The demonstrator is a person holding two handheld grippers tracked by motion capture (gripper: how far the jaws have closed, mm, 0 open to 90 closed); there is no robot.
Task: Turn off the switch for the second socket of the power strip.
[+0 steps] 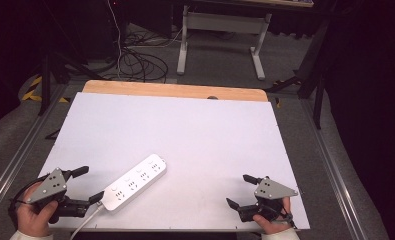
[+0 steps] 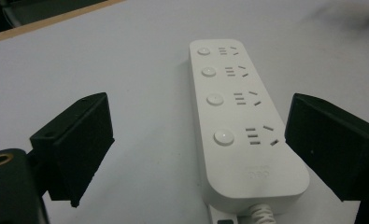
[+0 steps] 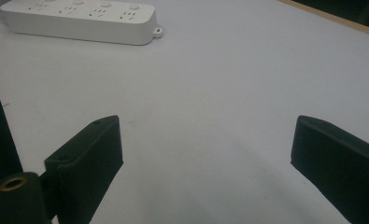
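Two grippers sit at the near edge of the white tabletop (image 1: 195,130), and we hold one in each hand. Our left gripper (image 1: 91,185) has its jaws spread wide with nothing between them; its lower jaw tip lies just beside the cord end of the white power strip (image 1: 134,181). Our right gripper (image 1: 242,190) is also released wide, gripping nothing, bare tabletop between its jaws. The power strip lies flat at a diagonal, left of centre, its four socket rows facing up. Beyond the tabletop's wooden far edge, cables (image 1: 135,62) lie on the floor.
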